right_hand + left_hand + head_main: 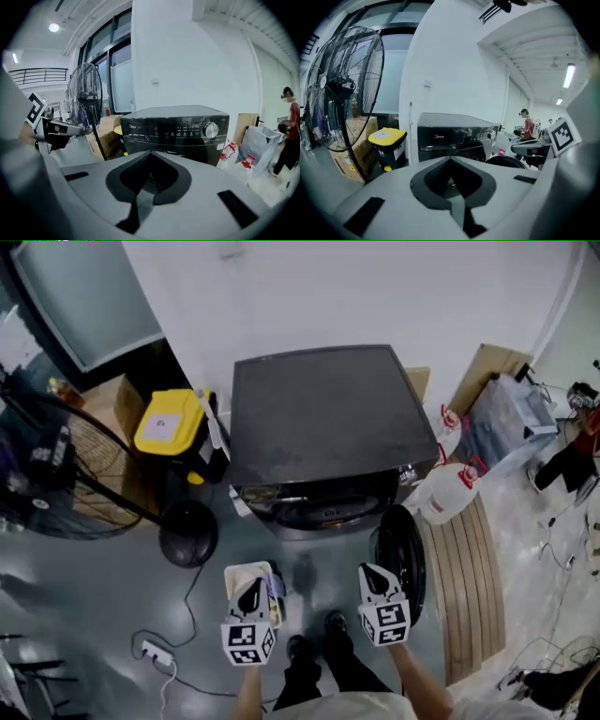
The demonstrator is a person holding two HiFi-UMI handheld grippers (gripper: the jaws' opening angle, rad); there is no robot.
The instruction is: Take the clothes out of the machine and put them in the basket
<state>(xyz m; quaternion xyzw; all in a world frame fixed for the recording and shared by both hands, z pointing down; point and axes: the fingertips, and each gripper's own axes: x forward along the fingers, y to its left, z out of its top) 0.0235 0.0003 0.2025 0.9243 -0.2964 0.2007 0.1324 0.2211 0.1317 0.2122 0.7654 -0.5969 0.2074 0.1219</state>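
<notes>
The machine (328, 413) is a dark box that stands against the white wall. Its round mouth (323, 512) faces the person. The mouth is dark inside, so I cannot tell if clothes are in there. The door (405, 559) is swung open to the right, and its edge points at the person.

The basket (242, 571) sits on the floor in front of the machine, a bit to the left. It is pale. Its long side seems to run from the machine toward the person, but the left gripper (251, 587) hangs over it and hides much of it. A bit of blue-purple cloth (275, 589) shows at its right edge.

The right gripper (375, 577) hangs just beside the open door. Both grippers point at the machine and a little down. The jaws of each are pressed shut, with nothing held.

The grey floor (309, 568) between the basket and the door is open room. On the left are a fan base (187, 532), a cord (192, 601) and a yellow-lid bin (173, 423). On the right, past the door, are white jugs (445, 495) and wood slats (473, 587). The person's feet (314, 645) are close behind the grippers.
</notes>
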